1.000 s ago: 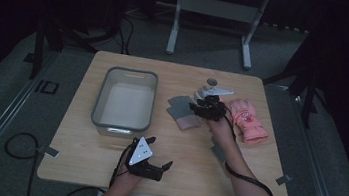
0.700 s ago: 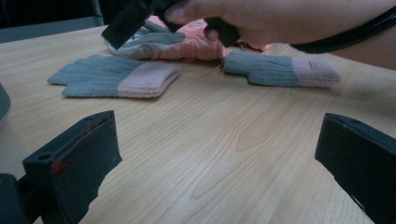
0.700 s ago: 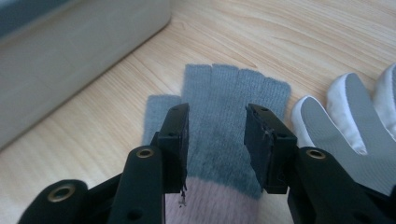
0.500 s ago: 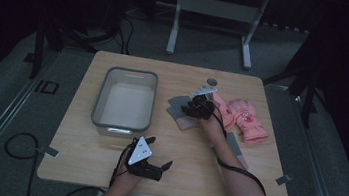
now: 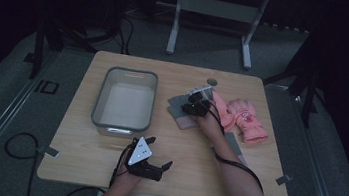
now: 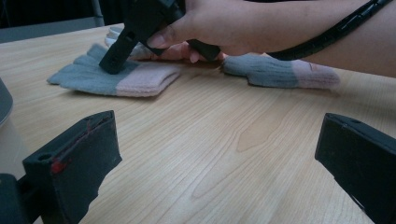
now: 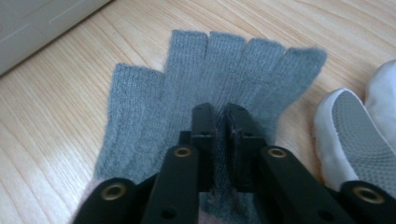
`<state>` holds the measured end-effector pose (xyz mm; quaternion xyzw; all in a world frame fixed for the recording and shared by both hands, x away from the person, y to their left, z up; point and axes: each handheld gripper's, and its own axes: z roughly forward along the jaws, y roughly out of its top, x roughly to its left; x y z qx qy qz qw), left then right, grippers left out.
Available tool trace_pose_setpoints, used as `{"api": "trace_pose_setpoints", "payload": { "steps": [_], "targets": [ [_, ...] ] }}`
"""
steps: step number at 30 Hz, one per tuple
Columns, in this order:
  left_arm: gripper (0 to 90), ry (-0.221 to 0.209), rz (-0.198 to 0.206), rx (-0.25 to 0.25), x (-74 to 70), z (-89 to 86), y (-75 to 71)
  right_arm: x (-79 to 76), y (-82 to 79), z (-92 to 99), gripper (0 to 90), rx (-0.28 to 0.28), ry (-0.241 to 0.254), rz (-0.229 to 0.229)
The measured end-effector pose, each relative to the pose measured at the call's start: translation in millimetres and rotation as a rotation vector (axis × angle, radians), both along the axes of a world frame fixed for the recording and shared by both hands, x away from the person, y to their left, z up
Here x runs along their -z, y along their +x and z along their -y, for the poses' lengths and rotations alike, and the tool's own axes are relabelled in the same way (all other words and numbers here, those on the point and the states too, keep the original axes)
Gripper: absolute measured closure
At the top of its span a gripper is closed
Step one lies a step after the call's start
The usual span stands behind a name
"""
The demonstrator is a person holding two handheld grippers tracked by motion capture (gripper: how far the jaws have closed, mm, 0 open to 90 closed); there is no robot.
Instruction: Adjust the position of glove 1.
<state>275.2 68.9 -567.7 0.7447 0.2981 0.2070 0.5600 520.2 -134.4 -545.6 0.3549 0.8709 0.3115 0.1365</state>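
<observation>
Grey glove [image 7: 205, 88] on tabletop [image 5: 103, 170] | my right tool [image 7: 219, 116] has come down, clenched on its knit | left tool [image 6: 215, 163] released, idle | lift looks next.

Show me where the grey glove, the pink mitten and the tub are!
grey glove [image 7: 196, 84]: right gripper view, on the knitted fingers.
pink mitten [image 5: 246, 118]: high view, on its middle, right of the hand.
tub [image 5: 127, 73]: high view, on its far rim.

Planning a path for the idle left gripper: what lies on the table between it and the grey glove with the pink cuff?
Nothing: in the left gripper view, bare wood runs from the left gripper to the grey glove.
</observation>
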Motion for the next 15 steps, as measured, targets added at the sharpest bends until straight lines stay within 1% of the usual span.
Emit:
{"api": "trace_pose_setpoints", "payload": {
  "steps": [3,5,6,8,9,10,11,12,13,14,15],
  "targets": [
    [0.0,0.001,-0.002,0.001,0.0,0.0,0.2,-2.6,-0.2,-4.0,84.8,0.034,0.002,-0.026],
    [0.0,-0.001,-0.004,0.001,0.0,-0.1,0.4,-7.4,-3.9,-4.8,85.2,0.051,0.008,-0.032],
    [0.0,-0.001,-0.004,0.001,-0.1,-0.1,0.4,-10.9,-6.6,-4.4,85.2,0.055,0.019,-0.038],
    [0.0,-0.001,-0.005,0.0,0.0,0.0,0.6,-21.4,-15.5,-1.7,85.3,0.077,0.072,-0.044],
    [0.0,-0.002,-0.008,0.0,0.0,0.1,0.7,-28.2,-21.4,-0.2,85.3,0.084,0.091,-0.039],
    [0.0,-0.004,-0.01,-0.001,0.0,0.0,0.9,-35.3,-27.9,1.2,85.4,0.095,0.106,-0.033],
    [0.0,-0.004,-0.01,-0.001,0.0,0.0,0.9,-35.3,-27.9,1.2,85.4,0.095,0.106,-0.033],
    [0.0,-0.007,-0.009,-0.003,0.0,-0.3,1.2,-42.5,-35.0,3.6,85.3,0.108,0.135,-0.023],
    [0.0,-0.008,-0.008,-0.006,0.0,-0.5,1.1,-59.6,-55.0,9.2,85.3,0.134,0.183,0.003],
    [0.0,-0.008,-0.008,-0.006,0.0,-0.5,1.1,-66.1,-63.7,12.1,85.4,0.154,0.209,0.014],
    [0.0,-0.007,-0.007,-0.009,0.0,-0.3,0.8,-72.2,-72.4,14.5,85.4,0.166,0.225,0.024]
  ]
}}
